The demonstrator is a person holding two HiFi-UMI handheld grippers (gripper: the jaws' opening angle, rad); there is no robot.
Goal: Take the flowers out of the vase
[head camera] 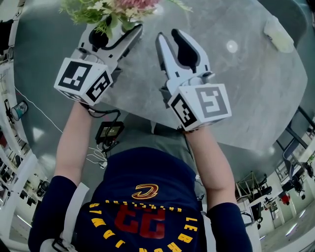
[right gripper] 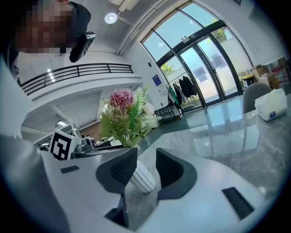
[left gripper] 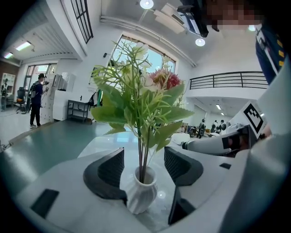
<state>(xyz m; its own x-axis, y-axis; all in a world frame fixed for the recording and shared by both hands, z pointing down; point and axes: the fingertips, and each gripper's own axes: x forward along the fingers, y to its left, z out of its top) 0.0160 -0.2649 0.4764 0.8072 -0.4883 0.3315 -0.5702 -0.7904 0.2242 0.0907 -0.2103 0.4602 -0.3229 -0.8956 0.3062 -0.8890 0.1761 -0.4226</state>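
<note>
A bunch of green leaves with pink and white flowers (left gripper: 145, 98) stands in a small white ribbed vase (left gripper: 141, 196) on the grey marble table (head camera: 246, 98). In the head view the flowers (head camera: 115, 9) are at the top edge and hide the vase. My left gripper (left gripper: 143, 157) is open, with the thin stems (left gripper: 142, 160) between its jaws just above the vase mouth; the pads stand apart from the stems. My right gripper (head camera: 168, 35) is open and empty, just right of the left one. In the right gripper view the vase (right gripper: 144, 178) shows beyond the jaws of the right gripper (right gripper: 146, 157).
A white soft pack (head camera: 279, 33) lies at the table's far right, also seen in the right gripper view (right gripper: 271, 104) next to a grey chair back (right gripper: 253, 94). The table's rounded near edge runs close to the person's body. A person (left gripper: 36, 98) stands far off in the hall.
</note>
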